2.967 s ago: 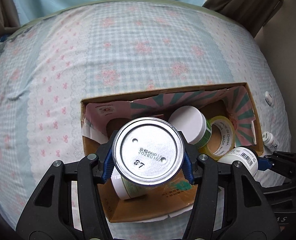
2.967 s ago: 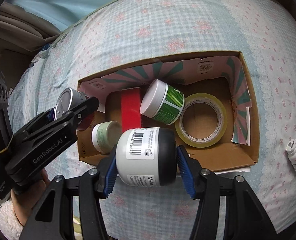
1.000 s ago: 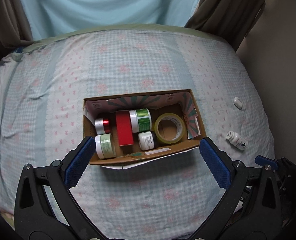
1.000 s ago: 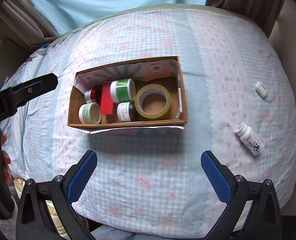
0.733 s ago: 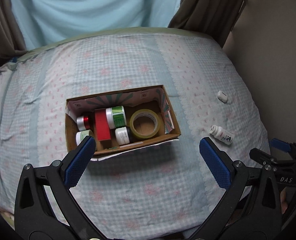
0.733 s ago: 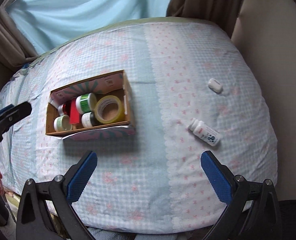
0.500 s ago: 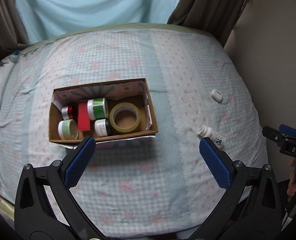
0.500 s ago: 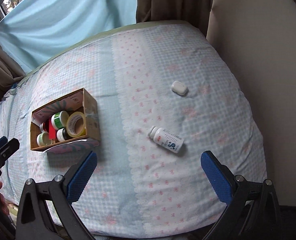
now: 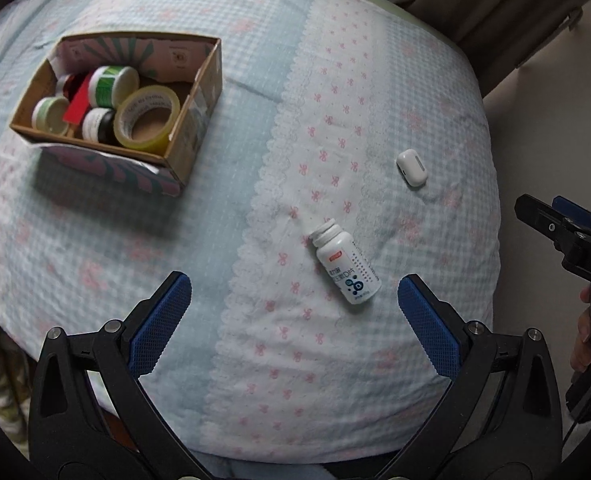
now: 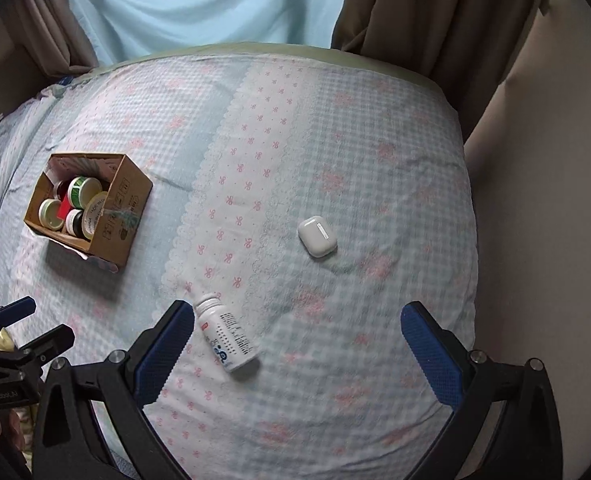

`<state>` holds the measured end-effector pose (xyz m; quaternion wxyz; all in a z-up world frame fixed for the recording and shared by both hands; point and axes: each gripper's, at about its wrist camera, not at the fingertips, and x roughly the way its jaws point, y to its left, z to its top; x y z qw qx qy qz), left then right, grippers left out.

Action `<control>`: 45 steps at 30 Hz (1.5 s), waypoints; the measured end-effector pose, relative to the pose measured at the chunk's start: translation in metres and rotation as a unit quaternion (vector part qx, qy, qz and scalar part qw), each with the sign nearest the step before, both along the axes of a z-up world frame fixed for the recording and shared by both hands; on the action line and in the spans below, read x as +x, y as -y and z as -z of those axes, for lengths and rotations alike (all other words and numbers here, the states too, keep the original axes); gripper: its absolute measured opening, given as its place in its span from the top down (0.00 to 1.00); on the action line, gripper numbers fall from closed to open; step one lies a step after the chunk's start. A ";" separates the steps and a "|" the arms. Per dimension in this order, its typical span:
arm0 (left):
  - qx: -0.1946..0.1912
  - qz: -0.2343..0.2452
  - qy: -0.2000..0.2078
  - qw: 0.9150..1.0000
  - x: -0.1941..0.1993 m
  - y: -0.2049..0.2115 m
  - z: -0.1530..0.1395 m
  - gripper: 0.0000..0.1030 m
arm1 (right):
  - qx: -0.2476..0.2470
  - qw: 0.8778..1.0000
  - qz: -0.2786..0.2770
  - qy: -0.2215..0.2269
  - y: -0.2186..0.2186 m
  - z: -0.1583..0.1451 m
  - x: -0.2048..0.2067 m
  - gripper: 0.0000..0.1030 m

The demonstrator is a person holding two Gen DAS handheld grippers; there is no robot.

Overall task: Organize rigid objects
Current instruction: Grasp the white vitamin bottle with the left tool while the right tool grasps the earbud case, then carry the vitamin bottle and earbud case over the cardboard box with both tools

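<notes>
A cardboard box [image 9: 199, 92] [image 10: 123, 204] sits on the bed at the left, holding a tape roll [image 9: 146, 117], jars and a red item. A white pill bottle [image 9: 345, 267] [image 10: 227, 340] lies on its side on the bedspread. A white earbud case [image 9: 411, 168] [image 10: 317, 236] lies further right. My left gripper [image 9: 295, 320] is open and empty, just short of the bottle. My right gripper [image 10: 295, 344] is open and empty, above the bed between the bottle and the case.
The bed has a blue-and-pink checked cover [image 9: 255, 120]. Brown curtains [image 10: 415, 12] and a beige wall [image 10: 535, 200] stand at the right edge of the bed. A light blue curtain [image 10: 195, 0] hangs behind.
Both grippers let go of the can and jar into the box, drew back and swung right. The bottle and earbud case now lie close in front of them.
</notes>
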<state>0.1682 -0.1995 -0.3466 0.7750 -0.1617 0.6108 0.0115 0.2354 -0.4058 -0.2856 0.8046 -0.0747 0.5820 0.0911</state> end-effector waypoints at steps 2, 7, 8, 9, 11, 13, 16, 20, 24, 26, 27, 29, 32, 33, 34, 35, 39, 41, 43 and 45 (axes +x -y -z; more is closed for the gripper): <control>-0.021 -0.021 -0.018 0.999 0.004 0.014 0.022 0.00 | -0.006 1.000 -0.027 -0.010 0.003 0.015 0.013 0.00; -0.048 -0.093 -0.059 0.993 0.017 0.040 0.077 0.00 | -0.017 0.996 -0.084 -0.032 0.007 0.056 0.046 0.00; -0.051 -0.109 -0.065 0.991 0.020 0.044 0.086 0.00 | -0.015 0.995 -0.091 -0.039 0.009 0.065 0.053 0.00; -0.056 -0.123 -0.069 0.988 0.022 0.047 0.094 0.00 | -0.014 0.994 -0.096 -0.046 0.011 0.074 0.060 0.00; -0.054 -0.147 -0.073 0.985 0.026 0.051 0.108 0.01 | -0.018 0.992 -0.109 -0.059 0.015 0.094 0.074 0.00; -0.044 -0.163 -0.081 0.982 0.029 0.058 0.121 0.02 | -0.022 0.990 -0.125 -0.069 0.017 0.113 0.086 0.00; -0.052 -0.177 -0.096 0.978 0.036 0.065 0.143 0.04 | -0.027 0.985 -0.146 -0.087 0.017 0.140 0.103 0.01; -0.051 -0.185 -0.125 0.974 0.044 0.074 0.171 0.06 | -0.032 0.979 -0.165 -0.117 0.013 0.172 0.120 0.10; -0.045 -0.192 -0.145 0.970 0.050 0.078 0.185 0.10 | -0.039 0.974 -0.176 -0.140 0.009 0.195 0.131 0.16; -0.040 -0.192 -0.160 0.967 0.052 0.079 0.190 0.13 | -0.039 0.972 -0.178 -0.148 0.006 0.203 0.135 0.16; -0.038 -0.192 -0.166 0.967 0.054 0.081 0.192 0.15 | -0.039 0.971 -0.179 -0.151 0.005 0.206 0.137 0.18; -0.038 -0.195 -0.172 0.965 0.056 0.080 0.195 0.16 | -0.040 0.969 -0.180 -0.162 0.002 0.213 0.141 0.29; -0.039 -0.200 -0.184 0.962 0.060 0.075 0.199 0.19 | -0.054 0.967 -0.182 -0.169 -0.006 0.222 0.144 0.36; -0.036 -0.200 -0.187 0.961 0.061 0.076 0.199 0.22 | -0.062 0.967 -0.183 -0.168 -0.008 0.224 0.145 0.40; -0.031 -0.200 -0.189 0.961 0.060 0.075 0.198 0.30 | -0.068 0.966 -0.182 -0.167 -0.012 0.226 0.145 0.42; -0.026 -0.202 -0.190 0.960 0.060 0.073 0.197 0.35 | -0.072 0.967 -0.181 -0.166 -0.014 0.227 0.145 0.45; -0.055 -0.193 -0.175 0.964 0.056 0.057 0.189 0.53 | -0.080 0.968 -0.175 -0.161 -0.025 0.224 0.144 0.60; -0.059 -0.184 -0.174 0.966 0.052 0.052 0.185 0.53 | -0.086 0.969 -0.171 -0.156 -0.027 0.221 0.146 0.60; -0.060 -0.184 -0.172 0.966 0.050 0.047 0.183 0.53 | -0.081 0.971 -0.163 -0.154 -0.029 0.220 0.145 0.60; -0.058 -0.185 -0.164 0.967 0.044 0.038 0.180 0.53 | -0.075 0.973 -0.156 -0.152 -0.031 0.216 0.134 0.60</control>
